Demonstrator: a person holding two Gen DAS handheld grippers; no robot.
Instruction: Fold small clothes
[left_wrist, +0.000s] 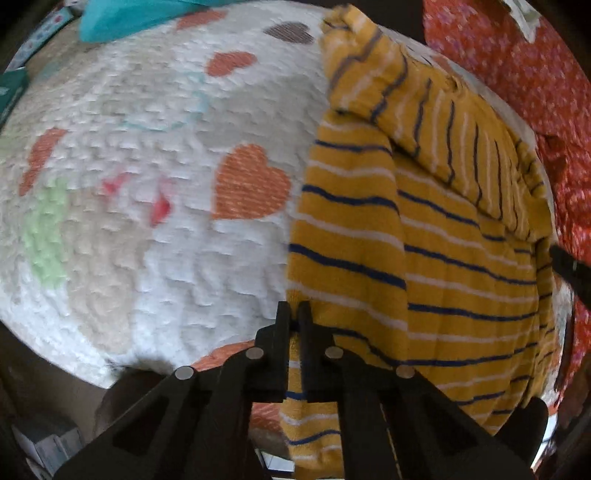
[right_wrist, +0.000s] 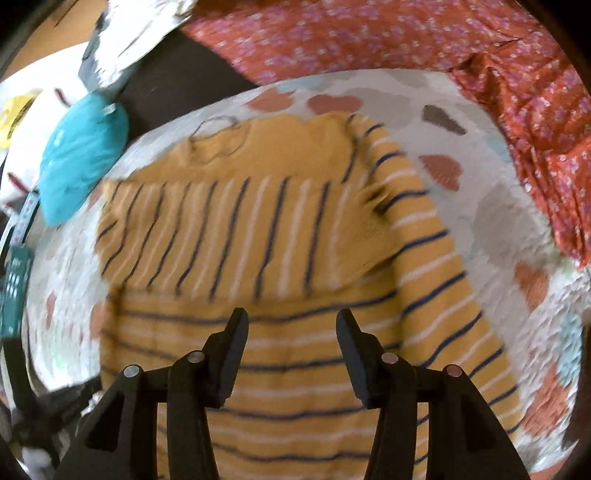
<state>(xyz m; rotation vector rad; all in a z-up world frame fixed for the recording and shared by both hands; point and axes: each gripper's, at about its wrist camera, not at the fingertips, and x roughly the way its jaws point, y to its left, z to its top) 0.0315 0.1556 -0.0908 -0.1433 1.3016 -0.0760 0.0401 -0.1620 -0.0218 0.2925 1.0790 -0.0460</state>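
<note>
Left wrist: my left gripper (left_wrist: 294, 314) pinches the shirt (left_wrist: 424, 258) hem; the shirt runs ahead and rightward. My right gripper (right_wrist: 291, 325) hovers open above it.

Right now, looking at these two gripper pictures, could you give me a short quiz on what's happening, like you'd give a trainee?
1. True or false: the left gripper is shut on an edge of the striped shirt.
2. Multiple choice: the right gripper is (A) clamped on a sleeve, (B) open above the shirt, (C) holding the teal bag.
3. Fill in: the blanket under the shirt is white with orange ____.

Key
1. True: its fingers are pinched together with yellow cloth between them.
2. B: its fingers stand apart with nothing between them.
3. Hearts.
</note>
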